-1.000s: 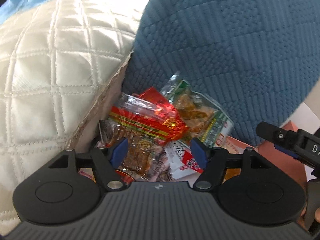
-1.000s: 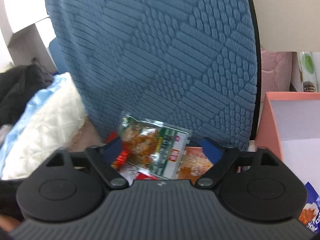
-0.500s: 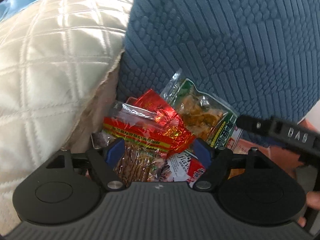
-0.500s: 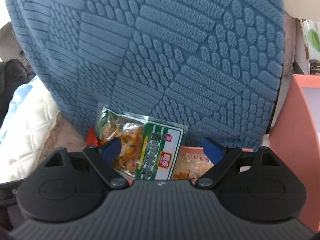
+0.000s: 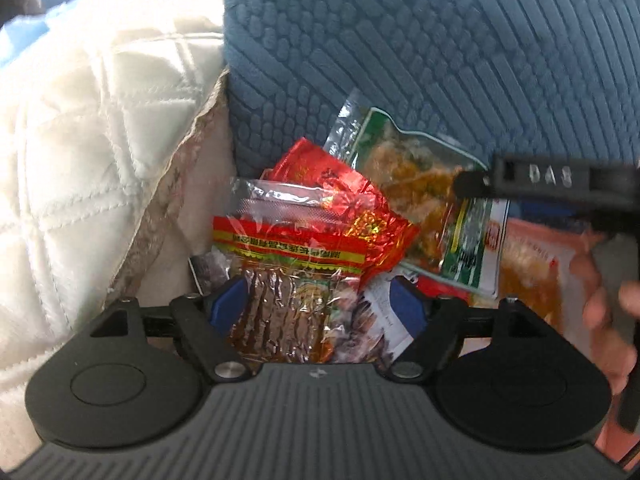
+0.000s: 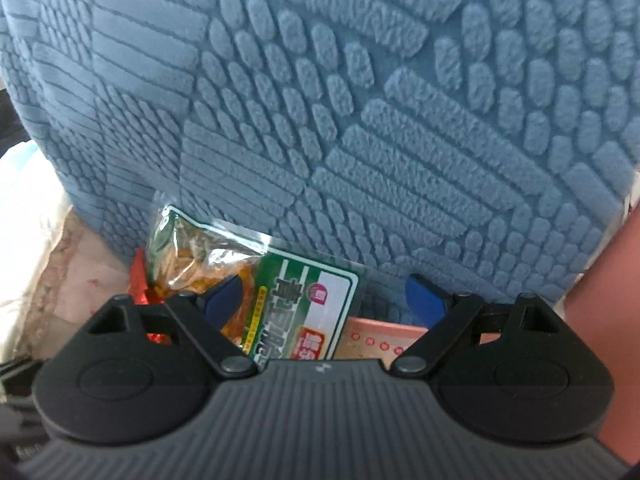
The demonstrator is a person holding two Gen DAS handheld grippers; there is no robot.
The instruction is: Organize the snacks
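A heap of snack packets lies against a blue textured cushion (image 5: 440, 60). In the left wrist view a clear packet with a red and yellow band (image 5: 288, 276) lies in front, a crinkled red foil packet (image 5: 340, 196) behind it, and a green-labelled packet of yellow snack (image 5: 424, 184) to the right. My left gripper (image 5: 318, 306) is open, its blue fingertips either side of the clear packet. My right gripper (image 6: 326, 298) is open over the green-labelled packet (image 6: 288, 292). Its black body (image 5: 560, 178) shows at the right of the left wrist view.
A cream quilted pillow (image 5: 88, 140) presses in from the left. A pink-orange box (image 6: 600, 320) stands at the right. An orange flat packet (image 5: 532, 276) lies under the heap at the right. The blue cushion (image 6: 320, 100) fills the right wrist view.
Both grippers have moved closer to the snack heap. The right gripper has come in from the right over the green-labelled packet. Both stay open.
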